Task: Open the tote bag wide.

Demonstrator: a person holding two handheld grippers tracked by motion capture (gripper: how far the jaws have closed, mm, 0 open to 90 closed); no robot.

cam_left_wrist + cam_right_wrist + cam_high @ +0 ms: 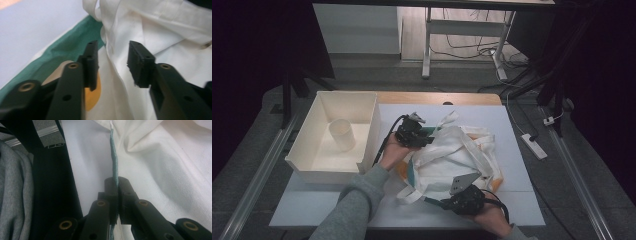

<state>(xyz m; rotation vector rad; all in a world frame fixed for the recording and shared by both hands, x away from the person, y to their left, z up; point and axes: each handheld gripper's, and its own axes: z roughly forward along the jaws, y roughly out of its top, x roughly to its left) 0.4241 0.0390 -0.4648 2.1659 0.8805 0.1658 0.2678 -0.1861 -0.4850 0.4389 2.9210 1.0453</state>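
Matt woven cloth bag (pixel 457 155)

Cloth bag (pixel 452 155): white fabric, teal-green edging, orange patch, plain weave without print.
Bag straps (pixel 477 134): white.
Left tool (pixel 428 140): black, brass-coloured screws.
Right tool (pixel 443 202): black, grey top plate.
Bin (pixel 307 150): cream.
Cup (pixel 342 134): cream.
Surface (pixel 522 165): pale white sheet, wood-brown far edge.
Sleeve (pixel 357 200): grey.
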